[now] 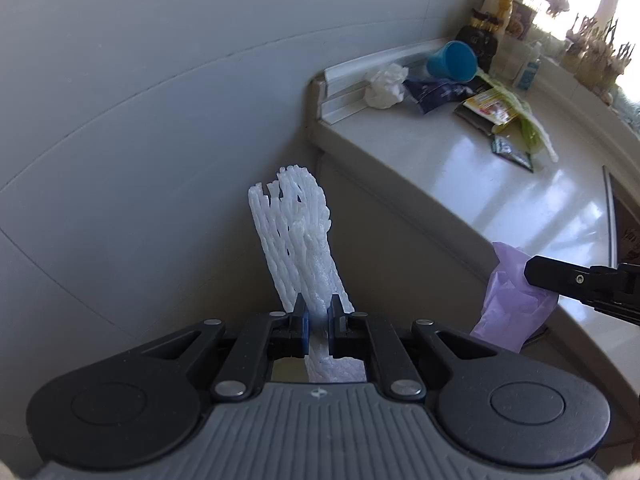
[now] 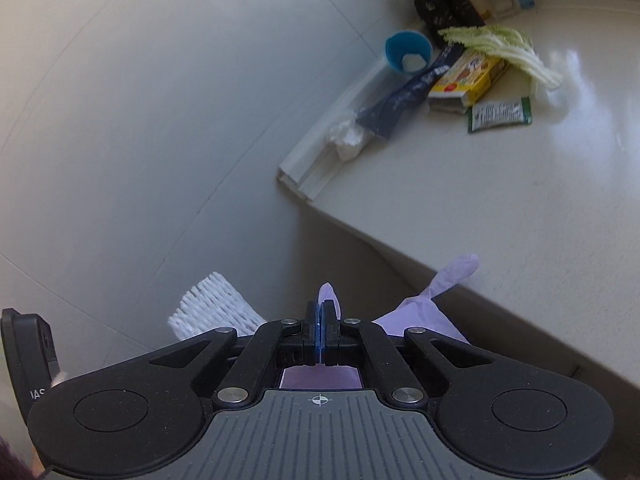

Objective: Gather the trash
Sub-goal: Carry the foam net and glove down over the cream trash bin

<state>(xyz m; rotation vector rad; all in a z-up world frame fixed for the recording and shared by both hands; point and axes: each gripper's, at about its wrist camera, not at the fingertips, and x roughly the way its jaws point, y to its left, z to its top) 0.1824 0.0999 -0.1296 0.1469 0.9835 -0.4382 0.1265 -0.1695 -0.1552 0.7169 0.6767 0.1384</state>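
Jaws of left gripper (image 1: 318,314) clamped on white foam net (image 1: 298,232), right gripper (image 2: 319,334) pinching purple glove (image 2: 434,300)

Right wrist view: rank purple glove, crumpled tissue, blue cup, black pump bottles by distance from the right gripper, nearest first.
1. purple glove: clamped in the right gripper.
2. crumpled tissue: counter's near corner, by the backsplash.
3. blue cup: farther along the backsplash, on its side.
4. black pump bottles: behind the cup, at the back.

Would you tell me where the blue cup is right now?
The blue cup lies tipped on the counter by the wall, between the black bottles and the crumpled tissue.
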